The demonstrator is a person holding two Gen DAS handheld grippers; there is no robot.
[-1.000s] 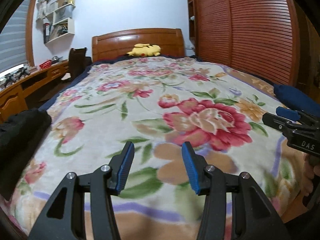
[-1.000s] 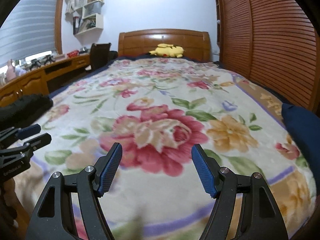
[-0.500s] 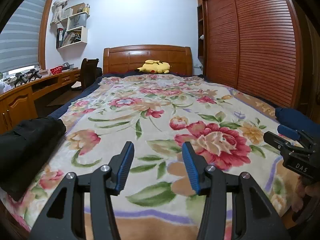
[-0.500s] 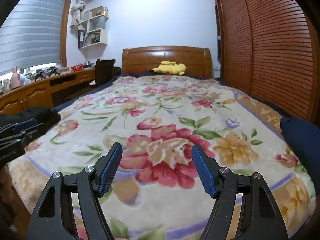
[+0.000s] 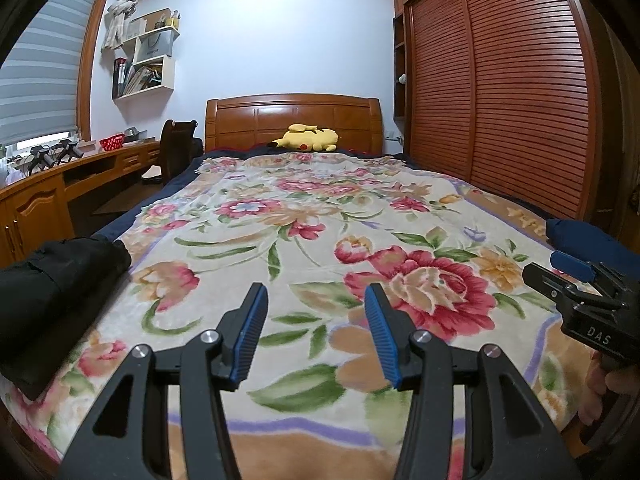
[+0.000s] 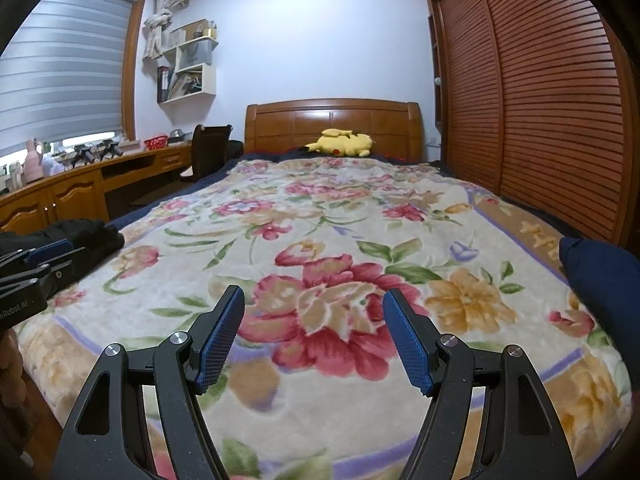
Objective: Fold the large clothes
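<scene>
Left wrist view: I see my left tongs (image 5: pixel 314 330) held over the foot end of the bed (image 5: pixel 168 190), jaws parted to a moderate gap, nothing between the blue pads (image 5: pixel 249 334), only the floral blanket (image 5: pixel 304 240) beneath. A black garment (image 5: pixel 52 292) lies bundled at the bed's left edge, near the foot corner, apart from the left tongs. A dark blue garment (image 5: pixel 588 238) sits at the right edge of the bed; the right tongs (image 5: pixel 568 270) appear in front of it, seen side-on, and from here I cannot tell whether they touch it. A hand (image 5: pixel 614 390) shows under them at the frame's edge. A yellow plush toy (image 5: pixel 310 138) rests against the headboard (image 5: pixel 292 118). Right wrist view: my right tongs (image 6: pixel 314 334) hang over the foot end, jaws wide apart and empty, blanket (image 6: pixel 340 232) between the pads. The dark blue garment (image 6: pixel 598 276) lies to their right at the bed's right edge, not touching them. The black garment (image 6: pixel 86 234) lies at the left edge, with the left tongs (image 6: pixel 40 256) in front of it. Plush toy (image 6: pixel 344 143) at the headboard (image 6: pixel 332 120); wooden wardrobe doors (image 6: pixel 532 100) along the right wall.
</scene>
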